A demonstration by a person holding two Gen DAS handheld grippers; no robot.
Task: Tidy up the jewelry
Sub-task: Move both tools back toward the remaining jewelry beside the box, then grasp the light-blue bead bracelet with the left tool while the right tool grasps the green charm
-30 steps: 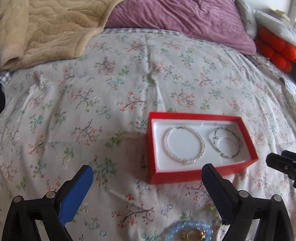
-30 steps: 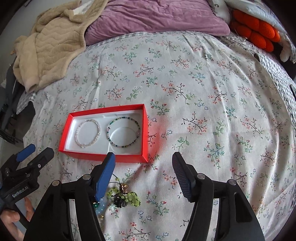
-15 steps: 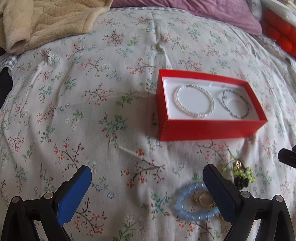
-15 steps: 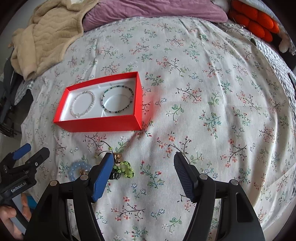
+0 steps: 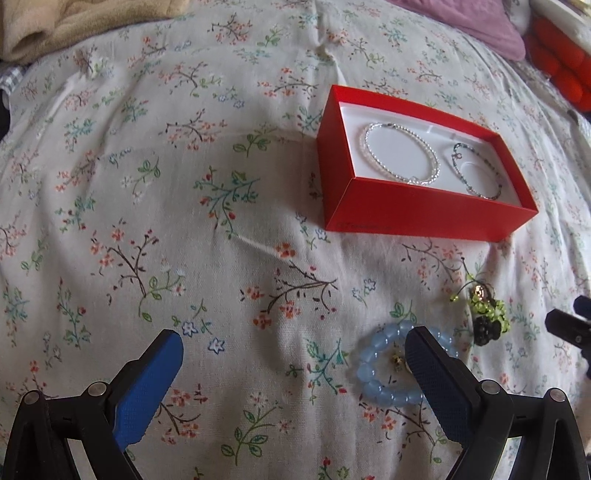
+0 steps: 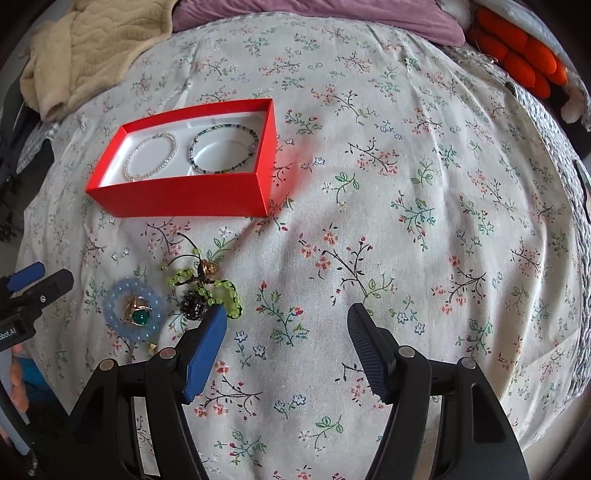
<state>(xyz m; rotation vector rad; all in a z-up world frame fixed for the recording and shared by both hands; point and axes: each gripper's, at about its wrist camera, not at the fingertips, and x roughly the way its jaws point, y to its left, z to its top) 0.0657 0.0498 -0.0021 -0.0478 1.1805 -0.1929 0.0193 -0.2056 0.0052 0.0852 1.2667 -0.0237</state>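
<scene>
A red box (image 5: 417, 218) (image 6: 177, 199) with a white lining sits on the floral bedspread. Inside lie a white pearl bracelet (image 5: 400, 155) (image 6: 151, 157) and a dark beaded bracelet (image 5: 478, 171) (image 6: 223, 149). In front of the box a pale blue bead bracelet (image 5: 373, 376) (image 6: 110, 308) rings a gold ring with a green stone (image 6: 138, 308). Beside it lies a green and black beaded piece (image 5: 487, 317) (image 6: 207, 291). My left gripper (image 5: 291, 354) is open above the bedspread, its right finger over the blue bracelet. My right gripper (image 6: 286, 325) is open, empty, its left finger next to the green piece.
A beige blanket (image 6: 85, 48) is heaped at the far left and a purple pillow (image 6: 321, 14) lies at the head of the bed. Orange cushions (image 6: 517, 55) sit at the far right. A person's hand (image 6: 16, 387) shows at the left edge.
Both grippers have sunk and tipped further down toward the bed. The loose jewelry in front of the box has come into fuller view, and the box has shifted up in both views.
</scene>
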